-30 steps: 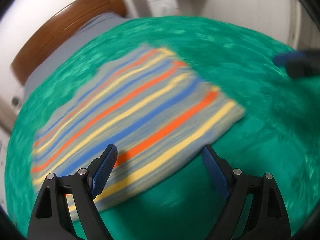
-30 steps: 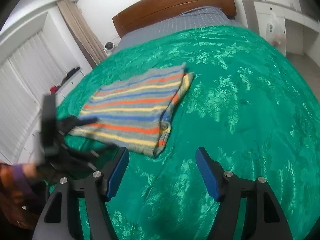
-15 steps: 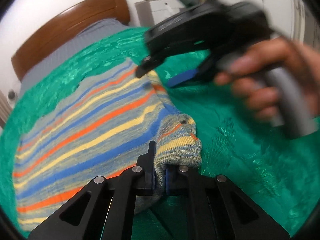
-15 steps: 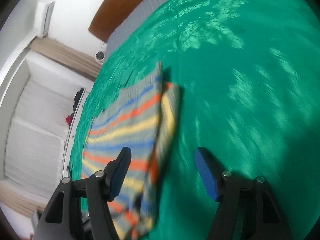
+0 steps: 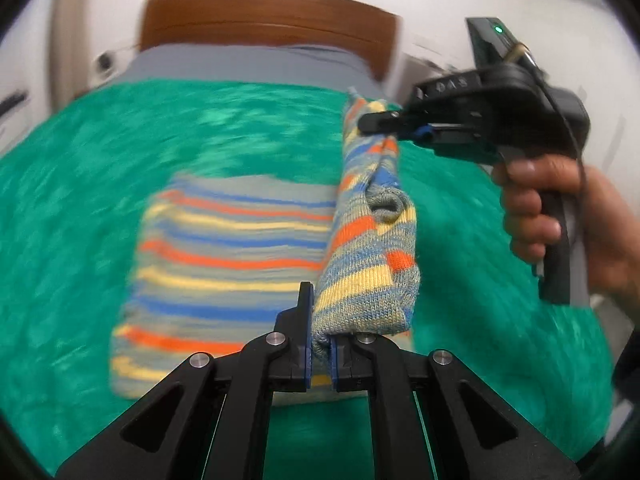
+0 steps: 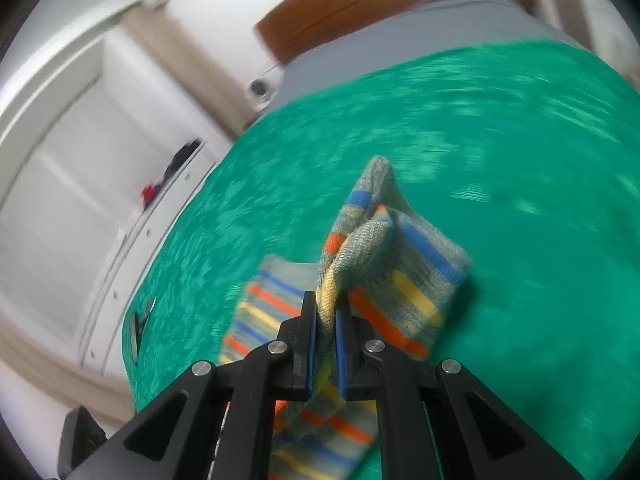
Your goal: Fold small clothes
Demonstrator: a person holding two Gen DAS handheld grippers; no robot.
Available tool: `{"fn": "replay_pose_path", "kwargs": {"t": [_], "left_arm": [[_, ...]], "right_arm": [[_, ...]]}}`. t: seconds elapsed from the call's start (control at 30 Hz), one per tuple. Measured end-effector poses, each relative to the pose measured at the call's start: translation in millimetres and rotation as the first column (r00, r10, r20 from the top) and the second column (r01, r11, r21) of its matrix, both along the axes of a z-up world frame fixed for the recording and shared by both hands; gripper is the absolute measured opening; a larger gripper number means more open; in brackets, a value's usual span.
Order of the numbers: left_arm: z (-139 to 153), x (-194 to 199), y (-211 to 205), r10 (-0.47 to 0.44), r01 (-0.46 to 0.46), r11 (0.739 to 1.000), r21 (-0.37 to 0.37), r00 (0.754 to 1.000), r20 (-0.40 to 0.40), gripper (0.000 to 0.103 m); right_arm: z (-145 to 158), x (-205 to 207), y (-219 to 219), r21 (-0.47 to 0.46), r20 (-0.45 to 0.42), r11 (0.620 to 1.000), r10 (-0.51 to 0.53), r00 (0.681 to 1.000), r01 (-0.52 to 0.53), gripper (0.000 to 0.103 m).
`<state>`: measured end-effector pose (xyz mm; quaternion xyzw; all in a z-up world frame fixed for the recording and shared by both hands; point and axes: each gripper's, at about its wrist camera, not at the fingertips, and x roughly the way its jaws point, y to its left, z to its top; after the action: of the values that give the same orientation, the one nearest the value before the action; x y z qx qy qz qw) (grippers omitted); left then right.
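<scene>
A striped knit sweater (image 5: 232,248) in grey, orange, yellow and blue lies folded on the green bedspread (image 5: 80,184). Its right edge is lifted off the bed. My left gripper (image 5: 319,354) is shut on the near corner of that edge. My right gripper (image 5: 394,130), seen in the left wrist view, is shut on the far corner. In the right wrist view my right gripper (image 6: 327,334) pinches a fold of the sweater (image 6: 408,280), which hangs below it.
A wooden headboard (image 5: 264,12) and grey sheet (image 5: 248,66) are at the far end of the bed. White cabinets (image 6: 60,184) stand to the left. The person's hand (image 5: 560,216) holds the right gripper's handle.
Both grippers were open a second ago. The left one shut on the sweater's near corner, then the right one shut on the far corner, and the edge has risen off the bed.
</scene>
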<state>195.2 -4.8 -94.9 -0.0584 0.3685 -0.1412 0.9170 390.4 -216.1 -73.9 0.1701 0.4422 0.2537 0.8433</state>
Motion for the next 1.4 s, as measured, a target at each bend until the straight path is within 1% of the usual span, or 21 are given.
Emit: {"fn": "replay_pose_path", "kwargs": {"t": [0.1,0.2,0.27,0.3,0.33,0.37,0.4,0.43,0.67,0.73,0.77,0.8,0.83,0.87,0.93,0.97,1.0,1.13,1.27,1.37,1.4], "left_arm": [[-13,4,45,0.093,-0.093,0.996,-0.005,0.995,-0.041,0.004],[-32,7,72,0.129,-0.131,0.991,-0.020,0.986,-0.106,0.005],[-41,8,82,0.156,-0.159,0.987,-0.010,0.978,-0.139,0.009],[-43,5,88,0.173,-0.175,0.985,-0.002,0.974,-0.148,0.014],[-45,1,92,0.186,-0.188,0.982,0.005,0.970,-0.155,0.024],[-46,-3,98,0.198,-0.199,0.980,0.008,0.968,-0.158,0.031],[-46,-7,103,0.202,-0.204,0.979,0.004,0.966,-0.158,0.045],[-44,-8,106,0.206,-0.209,0.978,-0.001,0.966,-0.155,0.052],[-30,-2,106,0.157,-0.163,0.986,-0.039,0.980,-0.119,0.065],[-30,3,108,0.182,-0.186,0.982,-0.030,0.977,-0.114,0.063],[-34,9,112,0.196,-0.202,0.979,-0.031,0.972,-0.127,0.059],[-38,12,114,0.200,-0.208,0.977,-0.045,0.969,-0.146,0.038],[-44,14,115,0.195,-0.207,0.977,-0.059,0.966,-0.170,0.011],[-49,17,116,0.185,-0.201,0.977,-0.066,0.964,-0.193,0.008],[-56,19,117,0.171,-0.189,0.980,-0.069,0.964,-0.206,0.007],[-57,19,116,0.164,-0.181,0.981,-0.066,0.964,-0.208,0.006],[-58,18,116,0.157,-0.175,0.982,-0.068,0.963,-0.218,0.006],[-68,20,119,0.154,-0.180,0.980,-0.079,0.952,-0.265,0.006],[-68,18,117,0.144,-0.165,0.985,-0.056,0.953,-0.266,0.007],[-65,13,120,0.136,-0.152,0.988,-0.035,0.950,-0.281,0.014],[-62,9,124,0.132,-0.147,0.989,-0.029,0.948,-0.291,0.020]], "right_arm": [[-17,19,68,-0.026,-0.027,0.998,0.061,0.998,-0.062,0.008],[-38,25,114,-0.066,-0.051,0.993,0.095,0.994,-0.098,0.008],[-54,31,140,-0.060,-0.074,0.991,0.117,0.990,-0.122,0.012],[-61,32,148,-0.038,-0.081,0.990,0.130,0.988,-0.134,0.015],[-69,32,158,-0.002,-0.090,0.989,0.145,0.985,-0.146,0.017],[-72,32,162,0.024,-0.098,0.988,0.154,0.983,-0.153,0.024],[-74,30,165,0.047,-0.104,0.986,0.162,0.981,-0.158,0.027],[-74,26,165,0.061,-0.101,0.985,0.169,0.980,-0.164,0.030],[-39,-18,121,0.020,-0.022,0.983,0.181,0.983,-0.181,0.031],[-33,-41,113,-0.018,-0.004,0.976,0.218,0.976,-0.218,0.034],[-32,-55,109,-0.042,0.006,0.970,0.239,0.971,-0.238,0.038],[-35,-70,108,-0.069,0.013,0.963,0.262,0.965,-0.260,0.040],[-39,-81,105,-0.090,0.012,0.957,0.276,0.961,-0.274,0.041],[-49,-93,105,-0.122,-0.004,0.950,0.289,0.957,-0.287,0.041],[-71,-107,104,-0.199,-0.055,0.938,0.280,0.958,-0.285,0.041],[-83,-111,104,-0.232,-0.072,0.933,0.267,0.961,-0.276,0.038],[-90,-115,102,-0.240,-0.078,0.932,0.260,0.963,-0.271,0.037],[-99,-121,93,-0.194,-0.054,0.957,0.207,0.977,-0.214,0.035],[-101,-125,92,-0.204,-0.037,0.959,0.194,0.980,-0.198,0.035],[-98,-132,86,-0.201,-0.043,0.961,0.186,0.982,-0.191,0.035],[-95,-136,83,-0.202,-0.050,0.961,0.184,0.982,-0.190,0.035]]}}
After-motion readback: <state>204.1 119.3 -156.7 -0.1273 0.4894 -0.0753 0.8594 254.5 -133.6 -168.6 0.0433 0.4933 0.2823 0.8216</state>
